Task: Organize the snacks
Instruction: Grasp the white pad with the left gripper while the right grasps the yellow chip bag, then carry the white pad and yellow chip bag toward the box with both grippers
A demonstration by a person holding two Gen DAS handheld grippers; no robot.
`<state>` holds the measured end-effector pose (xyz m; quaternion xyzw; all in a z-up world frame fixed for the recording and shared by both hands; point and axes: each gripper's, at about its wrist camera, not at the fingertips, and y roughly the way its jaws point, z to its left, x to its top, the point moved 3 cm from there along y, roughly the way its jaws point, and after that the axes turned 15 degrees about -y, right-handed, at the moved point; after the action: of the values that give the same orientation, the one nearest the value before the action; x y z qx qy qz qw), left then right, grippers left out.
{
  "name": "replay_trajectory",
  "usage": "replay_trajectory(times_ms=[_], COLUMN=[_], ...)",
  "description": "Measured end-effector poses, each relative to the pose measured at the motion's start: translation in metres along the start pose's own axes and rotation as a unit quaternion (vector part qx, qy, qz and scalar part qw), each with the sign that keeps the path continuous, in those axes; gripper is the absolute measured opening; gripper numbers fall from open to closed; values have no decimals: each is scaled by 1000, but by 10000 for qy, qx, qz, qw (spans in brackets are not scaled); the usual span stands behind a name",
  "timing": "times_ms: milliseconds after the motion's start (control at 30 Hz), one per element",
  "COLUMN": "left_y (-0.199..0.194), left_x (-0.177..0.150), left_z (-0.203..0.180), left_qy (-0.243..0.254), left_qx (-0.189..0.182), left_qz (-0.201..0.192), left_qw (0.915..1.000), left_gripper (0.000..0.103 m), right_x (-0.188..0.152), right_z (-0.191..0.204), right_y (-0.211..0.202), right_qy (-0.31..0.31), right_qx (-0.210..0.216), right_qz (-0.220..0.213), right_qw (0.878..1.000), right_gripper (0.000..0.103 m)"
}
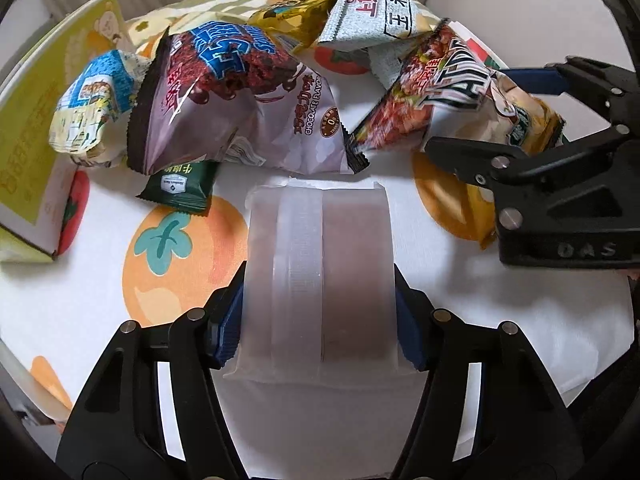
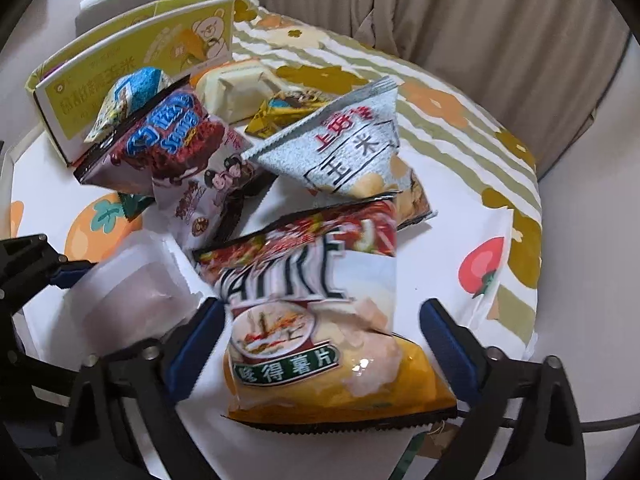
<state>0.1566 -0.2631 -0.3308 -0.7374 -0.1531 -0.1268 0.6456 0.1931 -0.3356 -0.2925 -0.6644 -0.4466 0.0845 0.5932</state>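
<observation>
My left gripper [image 1: 318,320] is shut on a translucent white snack packet [image 1: 316,276], holding it by both sides above the fruit-print cloth; the packet also shows in the right wrist view [image 2: 132,296]. My right gripper [image 2: 320,344] is open, its blue pads on either side of a yellow potato chip bag [image 2: 320,320] without touching it. In the left wrist view the right gripper [image 1: 496,120] straddles that chip bag [image 1: 452,92]. A pile of snacks lies behind: a chocolate-flavour bag [image 1: 240,100], a grey corn snack bag [image 2: 340,148], a small green packet [image 1: 180,188].
A yellow-green cardboard box [image 2: 132,76] stands at the back left, also in the left wrist view [image 1: 44,120]. A blue-white packet [image 1: 92,100] and a gold packet [image 2: 280,112] lie in the pile. A curtain [image 2: 480,20] hangs behind the cloth's far edge [image 2: 520,184].
</observation>
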Motion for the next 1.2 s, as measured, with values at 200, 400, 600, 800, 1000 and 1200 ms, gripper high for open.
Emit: replay_trajectory(times_ms=[200, 400, 600, 800, 1000, 1200], left_y=[-10, -23, -41, -89, -148, -197], left_x=[-7, 1, 9, 20, 42, 75], left_z=[13, 14, 21, 44, 76, 129], left_qy=[-63, -4, 11, -138, -292, -444], left_qx=[-40, -89, -217, -521, -620, -570], left_qz=[42, -22, -80, -338, -820, -1229], left_qw=[10000, 10000, 9997, 9980, 9943, 9898], left_gripper=[59, 59, 59, 59, 59, 59], right_x=[-3, -6, -7, 6, 34, 83], right_z=[4, 3, 3, 6, 11, 30], right_y=[0, -12, -35, -72, -105, -132], right_qy=[-36, 170, 664, 956, 1157, 1338], right_qx=[98, 120, 106, -100, -276, -167], right_qz=[23, -2, -90, -320, -577, -963], right_qw=[9999, 9998, 9977, 9949, 9912, 9862], right_gripper=[65, 63, 62, 61, 61, 61])
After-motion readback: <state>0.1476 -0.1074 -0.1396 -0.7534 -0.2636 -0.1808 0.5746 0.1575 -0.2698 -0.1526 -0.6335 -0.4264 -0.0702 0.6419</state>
